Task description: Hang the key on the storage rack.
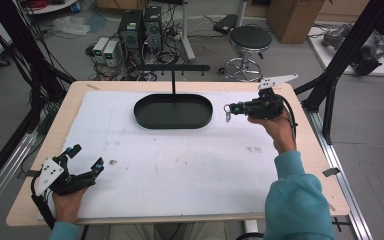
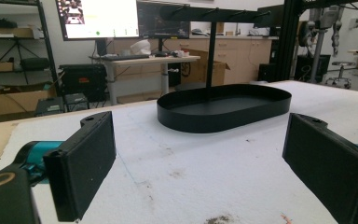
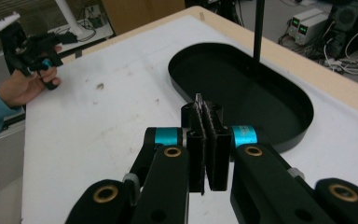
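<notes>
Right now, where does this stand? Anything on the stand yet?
Done: nothing visibly placed; the black oval tray looks empty and I see nothing on the crossbar. In hand: the right gripper is shut on a small metal piece, held just right of the tray. The left gripper is open, idle at the near left. Left: apparently placing that piece.

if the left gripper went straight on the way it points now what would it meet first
Probably the black oval tray: in the left gripper view it lies ahead between the open jaws of the left gripper, with bare white mat before it. Depth is hard to judge.
</notes>
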`<action>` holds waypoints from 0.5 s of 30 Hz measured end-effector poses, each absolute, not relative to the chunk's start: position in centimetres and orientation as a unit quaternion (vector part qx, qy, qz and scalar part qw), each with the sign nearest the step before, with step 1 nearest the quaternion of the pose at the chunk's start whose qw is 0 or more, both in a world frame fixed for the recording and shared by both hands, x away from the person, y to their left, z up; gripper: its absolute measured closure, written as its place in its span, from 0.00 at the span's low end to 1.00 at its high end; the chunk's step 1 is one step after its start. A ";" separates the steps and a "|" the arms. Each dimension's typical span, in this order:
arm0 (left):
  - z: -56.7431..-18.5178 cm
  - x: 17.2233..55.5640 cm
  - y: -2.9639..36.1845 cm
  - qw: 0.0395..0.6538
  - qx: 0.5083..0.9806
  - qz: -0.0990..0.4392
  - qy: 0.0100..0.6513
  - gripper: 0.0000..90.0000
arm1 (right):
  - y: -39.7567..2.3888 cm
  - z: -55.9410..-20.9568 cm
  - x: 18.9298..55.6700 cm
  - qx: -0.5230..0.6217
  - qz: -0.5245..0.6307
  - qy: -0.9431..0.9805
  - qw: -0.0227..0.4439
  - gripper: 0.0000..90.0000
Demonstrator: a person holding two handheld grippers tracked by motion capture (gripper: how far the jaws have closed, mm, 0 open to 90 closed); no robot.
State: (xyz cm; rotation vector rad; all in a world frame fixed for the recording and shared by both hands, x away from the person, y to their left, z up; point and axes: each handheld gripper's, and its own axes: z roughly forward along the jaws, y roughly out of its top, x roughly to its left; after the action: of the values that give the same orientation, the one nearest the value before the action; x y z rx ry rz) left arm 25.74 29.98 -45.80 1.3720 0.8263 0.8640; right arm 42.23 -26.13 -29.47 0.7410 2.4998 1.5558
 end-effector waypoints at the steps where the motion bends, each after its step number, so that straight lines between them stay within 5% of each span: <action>1: -45.8 25.7 30.0 0.614 0.595 0.375 0.358 0.11 | -25.9 -29.0 42.8 0.241 0.512 0.822 0.059 0.99; 15: -45.8 25.7 30.0 0.614 0.595 0.375 0.358 0.11 | -24.2 -26.5 46.6 0.228 0.510 0.827 0.068 0.99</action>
State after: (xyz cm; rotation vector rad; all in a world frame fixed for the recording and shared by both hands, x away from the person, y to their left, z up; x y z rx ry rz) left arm 25.74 29.96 -45.80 1.3719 0.8262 0.8646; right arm 46.62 -24.19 -26.52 0.6856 2.4913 1.5365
